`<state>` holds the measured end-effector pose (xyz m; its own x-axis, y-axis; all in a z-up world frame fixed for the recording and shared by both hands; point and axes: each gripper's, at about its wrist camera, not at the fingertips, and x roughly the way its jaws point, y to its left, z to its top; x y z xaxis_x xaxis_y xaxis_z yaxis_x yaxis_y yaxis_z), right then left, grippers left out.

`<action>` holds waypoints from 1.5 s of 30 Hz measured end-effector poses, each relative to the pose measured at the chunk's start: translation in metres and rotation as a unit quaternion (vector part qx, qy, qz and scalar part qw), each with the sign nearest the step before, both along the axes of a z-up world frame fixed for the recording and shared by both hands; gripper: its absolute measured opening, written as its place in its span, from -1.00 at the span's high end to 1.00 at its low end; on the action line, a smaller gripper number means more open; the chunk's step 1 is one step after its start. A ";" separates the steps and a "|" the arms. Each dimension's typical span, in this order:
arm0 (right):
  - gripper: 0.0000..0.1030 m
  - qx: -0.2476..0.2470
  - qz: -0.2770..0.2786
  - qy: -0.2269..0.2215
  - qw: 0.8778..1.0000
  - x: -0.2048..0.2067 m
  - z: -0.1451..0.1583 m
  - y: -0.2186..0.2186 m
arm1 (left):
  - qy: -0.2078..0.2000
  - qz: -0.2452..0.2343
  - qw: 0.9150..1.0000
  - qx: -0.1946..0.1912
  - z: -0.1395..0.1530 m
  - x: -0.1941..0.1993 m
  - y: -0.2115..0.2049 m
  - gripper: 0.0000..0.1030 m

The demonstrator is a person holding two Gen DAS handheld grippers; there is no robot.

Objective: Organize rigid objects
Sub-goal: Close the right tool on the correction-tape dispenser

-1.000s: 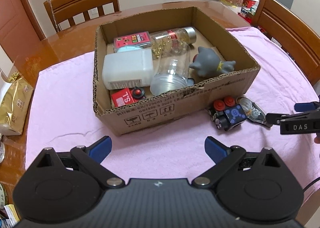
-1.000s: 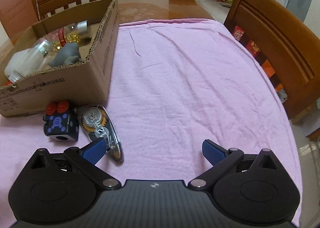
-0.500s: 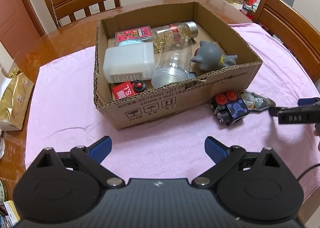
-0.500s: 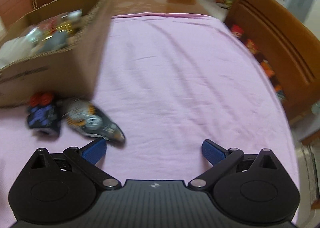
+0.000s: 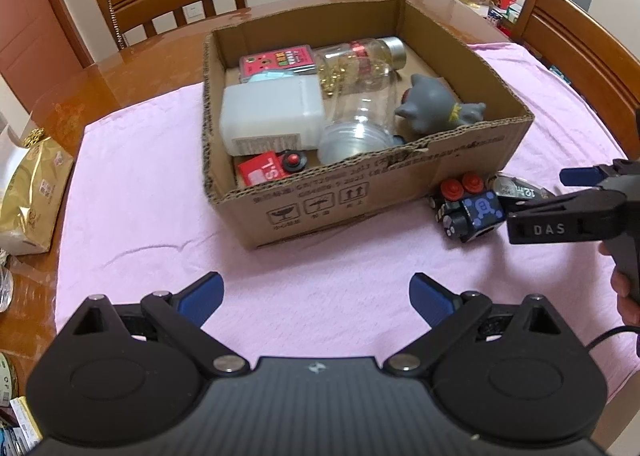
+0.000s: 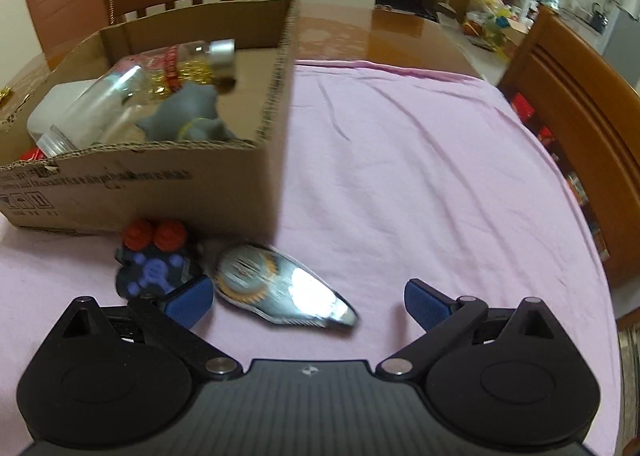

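The right gripper (image 6: 306,302) was wide open and low over the pink cloth (image 6: 420,160), with the tape dispenser (image 6: 280,288) lying between its fingers, a little nearer to the left one. The dispenser lay just outside the near right corner of the box (image 5: 360,192), beside the black cube (image 5: 470,212). To do this step well, I think the gripper should centre on the thick round part of the dispenser, not on its thin tip, and go down until the fingers nearly touch the cloth before closing. The left finger was very near the cube and could push it. The left gripper (image 5: 316,294) was also wide open, holding nothing, before the near wall of the box.
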<state>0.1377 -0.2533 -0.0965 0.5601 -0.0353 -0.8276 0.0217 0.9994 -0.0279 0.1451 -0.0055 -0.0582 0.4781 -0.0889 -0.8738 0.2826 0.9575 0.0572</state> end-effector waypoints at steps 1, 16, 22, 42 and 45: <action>-1.00 0.001 0.004 0.000 1.000 0.001 0.000 0.004 | 0.000 0.003 1.000 0.000 0.000 0.000 0.003 -0.92; -1.00 -0.007 -0.034 -0.005 0.999 0.008 -0.008 0.014 | 0.010 0.013 1.000 -0.003 -0.004 -0.001 0.021 -0.92; -1.00 0.010 -0.055 -0.003 0.998 -0.012 -0.008 -0.005 | 0.011 -0.004 1.000 -0.003 -0.006 0.000 0.011 -0.92; -0.92 0.010 -0.012 -0.049 0.999 -0.034 -0.010 -0.009 | 0.026 -0.006 1.000 0.000 -0.014 0.006 -0.026 -0.92; -0.86 0.008 -0.006 -0.045 0.999 -0.030 -0.009 -0.011 | 0.031 -0.005 0.999 -0.012 -0.016 0.009 -0.029 -0.92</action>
<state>0.1075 -0.2647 -0.1051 0.6319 -0.0289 -0.7745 0.0348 0.9994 -0.0088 0.1539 -0.0348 -0.0738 0.4217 -0.1152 -0.8994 0.2949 0.9554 0.0159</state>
